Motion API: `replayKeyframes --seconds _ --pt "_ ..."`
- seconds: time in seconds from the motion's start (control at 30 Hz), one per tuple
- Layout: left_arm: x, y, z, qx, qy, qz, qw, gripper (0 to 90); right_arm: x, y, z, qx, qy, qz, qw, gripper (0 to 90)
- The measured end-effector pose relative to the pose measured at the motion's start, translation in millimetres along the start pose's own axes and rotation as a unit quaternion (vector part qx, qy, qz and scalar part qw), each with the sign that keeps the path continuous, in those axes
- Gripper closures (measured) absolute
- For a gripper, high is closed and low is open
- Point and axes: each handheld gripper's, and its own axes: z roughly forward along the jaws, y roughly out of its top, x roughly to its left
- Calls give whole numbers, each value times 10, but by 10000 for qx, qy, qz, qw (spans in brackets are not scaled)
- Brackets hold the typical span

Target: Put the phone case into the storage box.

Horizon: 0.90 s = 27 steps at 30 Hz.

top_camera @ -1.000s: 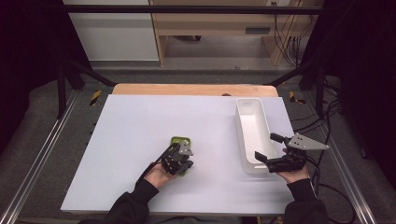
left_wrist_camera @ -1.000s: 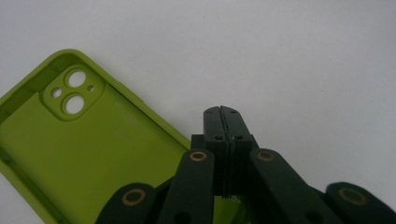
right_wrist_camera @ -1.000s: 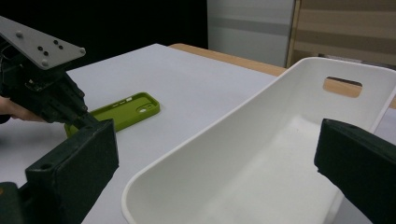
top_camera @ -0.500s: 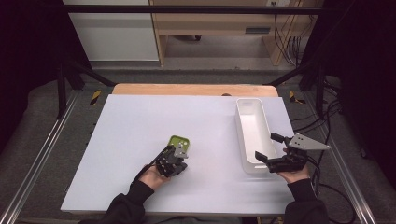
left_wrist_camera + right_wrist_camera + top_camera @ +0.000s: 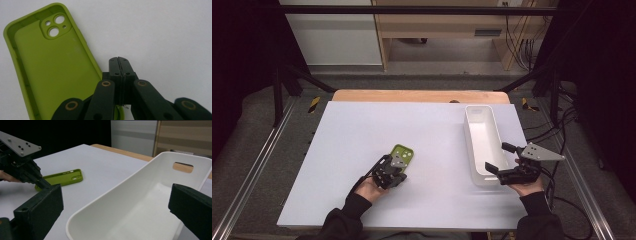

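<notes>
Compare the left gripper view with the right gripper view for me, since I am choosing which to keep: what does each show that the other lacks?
Left gripper view: the left gripper's jaws shut beside the green phone case, whose hollow inside faces up.

Right gripper view: the right gripper open, its jaws either side of the white bin's near end.

Both: the case lying on the white table.

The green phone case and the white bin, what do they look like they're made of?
The green phone case looks like soft matte silicone or rubbery plastic: dull even surface, rounded moulded lip. The white bin looks like rigid moulded plastic, smooth with a slight sheen and a cut-out handle.
</notes>
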Motion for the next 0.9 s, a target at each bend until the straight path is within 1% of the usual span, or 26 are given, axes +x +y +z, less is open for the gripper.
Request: replayKeyframes --seconds 0.1,0.17,0.3,0.33,0.4,0.57,0.7,0.83,0.9 --pt "6 -1 -16 -37 -14 -35 10000 896 -1 1 -2 1 6 6 10000 1" --pt "7 -1 -31 -109 -20 -48 9999 895 -1 0 1 -6 16 2 10000 0" --pt "16 11 -104 -370 -65 -123 9992 894 0 -1 4 2 12 10 10000 1" --pt "23 13 -132 -476 -77 -166 9987 894 0 0 2 3 2 7 10000 0" --pt "42 16 -202 -667 -63 -246 9974 881 -2 0 2 -14 10 6 10000 0" --pt "102 9 -362 -1035 130 -455 9935 793 0 0 4 -7 16 10 10000 0" --pt "171 -12 -453 -1237 241 -683 9897 705 0 0 2 -2 12 4 10000 0" --pt "233 -27 -516 -1352 333 -886 9863 607 0 -1 5 -2 21 3 10000 1" --pt "254 -33 -543 -1393 413 -970 9846 554 0 -2 7 -2 23 -3 10000 0"
